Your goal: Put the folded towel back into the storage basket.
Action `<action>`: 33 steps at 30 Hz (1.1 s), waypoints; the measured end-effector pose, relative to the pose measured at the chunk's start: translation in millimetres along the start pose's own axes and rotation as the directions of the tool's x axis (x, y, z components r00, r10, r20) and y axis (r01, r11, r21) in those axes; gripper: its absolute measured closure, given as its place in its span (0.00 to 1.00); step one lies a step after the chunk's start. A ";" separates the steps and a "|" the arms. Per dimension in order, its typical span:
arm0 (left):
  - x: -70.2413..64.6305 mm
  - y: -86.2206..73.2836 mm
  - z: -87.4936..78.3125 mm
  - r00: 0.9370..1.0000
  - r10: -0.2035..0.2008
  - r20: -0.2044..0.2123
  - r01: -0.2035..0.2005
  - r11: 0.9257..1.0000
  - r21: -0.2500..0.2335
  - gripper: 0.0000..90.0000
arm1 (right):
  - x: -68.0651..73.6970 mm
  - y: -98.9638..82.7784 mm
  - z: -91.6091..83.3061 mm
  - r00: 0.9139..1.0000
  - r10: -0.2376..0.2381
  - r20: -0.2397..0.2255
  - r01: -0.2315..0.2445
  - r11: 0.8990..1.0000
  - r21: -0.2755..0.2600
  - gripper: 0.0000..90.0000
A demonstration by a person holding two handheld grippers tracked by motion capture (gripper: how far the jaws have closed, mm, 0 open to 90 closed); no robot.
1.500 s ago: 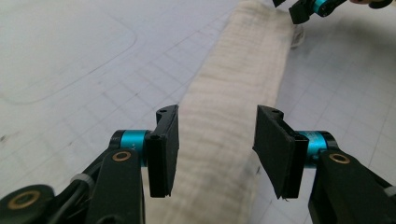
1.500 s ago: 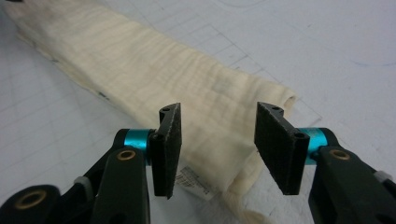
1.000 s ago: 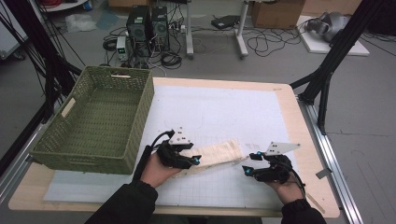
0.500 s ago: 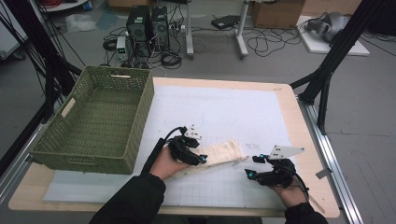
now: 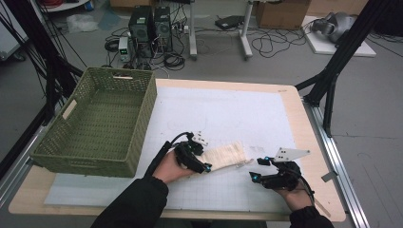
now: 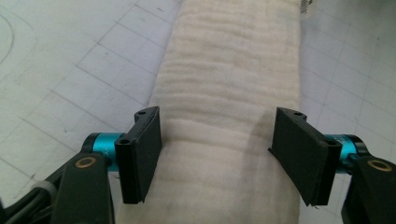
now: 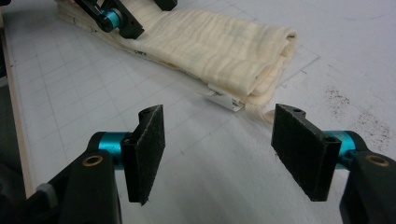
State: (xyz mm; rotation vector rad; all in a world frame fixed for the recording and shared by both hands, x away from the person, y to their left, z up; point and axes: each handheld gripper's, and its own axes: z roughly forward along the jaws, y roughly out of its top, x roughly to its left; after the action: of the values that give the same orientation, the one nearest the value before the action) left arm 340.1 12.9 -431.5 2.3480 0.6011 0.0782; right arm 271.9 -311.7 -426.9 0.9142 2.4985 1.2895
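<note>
The left forearm, in a dark sleeve, comes in from the bottom of the high view and angles up to the right. Its hand grips the left tool [image 5: 202,159] low over the worktop, pointing right. The tool's jaws have just been opening; in the left gripper view the left tool [image 6: 217,140] has both black pads [image 6: 144,151] standing apart, neither pressing on what lies between them. The right hand [image 5: 290,187] holds the right tool [image 5: 255,168] low, pointing left towards the other. In the right gripper view the right tool [image 7: 219,140] has its jaws wide, with nothing between the pads [image 7: 303,149].
</note>
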 end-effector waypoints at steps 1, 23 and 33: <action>-0.1 0.2 0.9 1.000 -0.004 -0.003 0.004 1.000 -0.004 0.36 | -0.1 0.1 0.3 1.000 -0.006 0.000 0.006 1.000 0.000 0.38; -3.9 3.4 1.2 1.000 0.009 -0.006 -0.009 1.000 0.029 0.33 | 0.7 1.6 0.9 1.000 -0.002 0.000 0.002 1.000 -0.007 0.35; -8.4 9.8 6.8 0.998 0.057 -0.011 -0.056 0.995 0.078 0.27 | 1.0 1.8 -0.5 1.000 -0.005 0.001 0.005 1.000 -0.011 0.35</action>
State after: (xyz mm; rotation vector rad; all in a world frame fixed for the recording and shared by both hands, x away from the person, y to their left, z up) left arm 338.0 -1.4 -429.3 2.4420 0.5533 0.0980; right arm 271.7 -310.6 -425.1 0.9051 2.4885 1.3000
